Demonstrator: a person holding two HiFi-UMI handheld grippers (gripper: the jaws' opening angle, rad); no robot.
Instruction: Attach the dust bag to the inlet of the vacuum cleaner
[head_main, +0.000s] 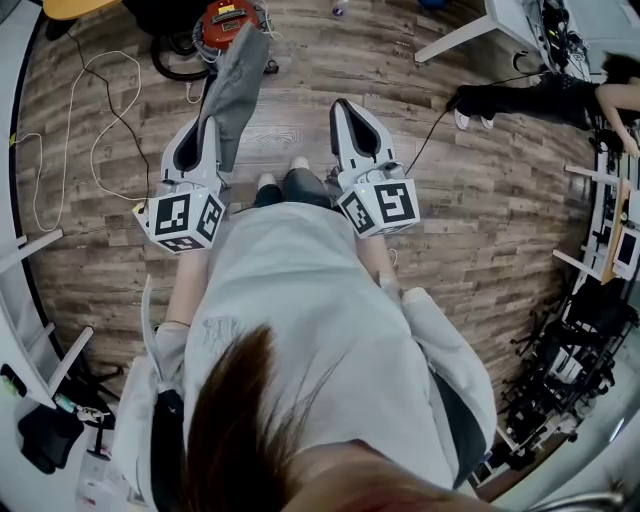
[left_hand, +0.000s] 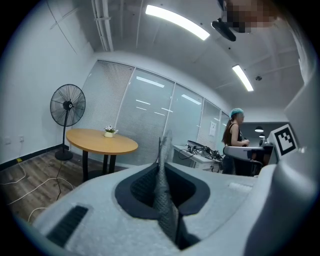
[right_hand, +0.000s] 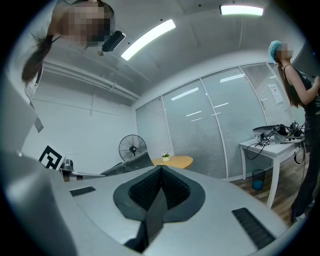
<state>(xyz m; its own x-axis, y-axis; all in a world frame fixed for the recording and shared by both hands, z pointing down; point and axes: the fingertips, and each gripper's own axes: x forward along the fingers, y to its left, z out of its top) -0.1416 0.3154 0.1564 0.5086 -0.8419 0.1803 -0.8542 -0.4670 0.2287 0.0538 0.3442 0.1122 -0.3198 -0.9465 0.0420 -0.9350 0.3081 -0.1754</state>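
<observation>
A grey fabric dust bag (head_main: 235, 85) hangs from my left gripper (head_main: 206, 128), which is shut on its lower end; the bag stretches away towards a red vacuum cleaner (head_main: 225, 22) on the floor at the far side. In the left gripper view the bag's cloth (left_hand: 163, 175) stands pinched between the jaws. My right gripper (head_main: 346, 106) is level beside the left one, shut with nothing in it. In the right gripper view its jaws (right_hand: 161, 168) meet, and the bag (right_hand: 126, 163) shows to their left.
A black hose (head_main: 178, 62) curls beside the vacuum. A white cable (head_main: 62, 150) loops over the wood floor at left. A round wooden table (left_hand: 102, 141) and a standing fan (left_hand: 67, 106) are ahead. Another person (head_main: 560, 95) stands by a white desk (right_hand: 272, 144).
</observation>
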